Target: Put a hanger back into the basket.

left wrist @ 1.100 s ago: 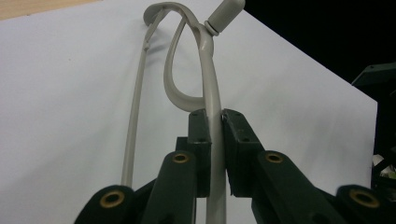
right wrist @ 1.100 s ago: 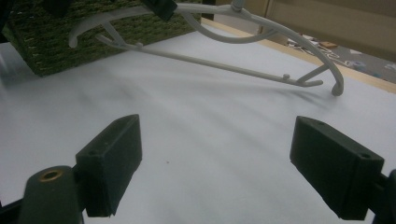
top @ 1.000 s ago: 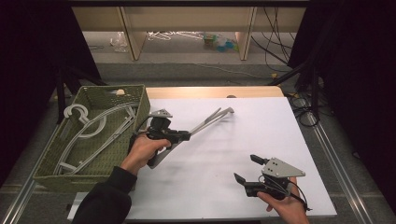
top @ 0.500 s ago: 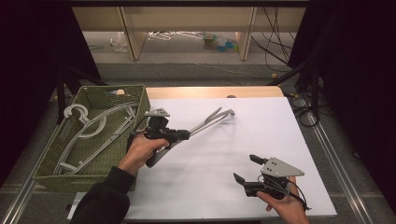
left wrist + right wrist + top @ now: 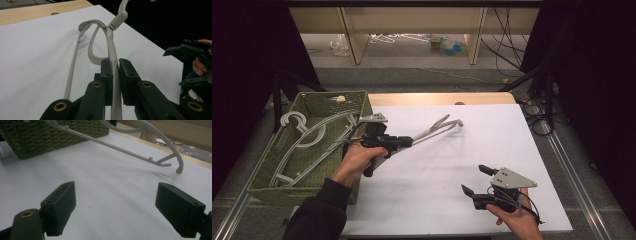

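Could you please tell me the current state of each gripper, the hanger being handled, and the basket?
Left gripper: shut on the grey hanger.
Grey hanger: clamped at one arm, held over the white table, its far end out from the basket.
Right gripper: open, nothing between its jaws, low over the table.
Green basket: upright at the table's left, holding more hangers.

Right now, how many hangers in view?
3, maybe more. One hanger is clamped in the left hand-held gripper over the white table; two lie in the green basket, possibly hiding others.
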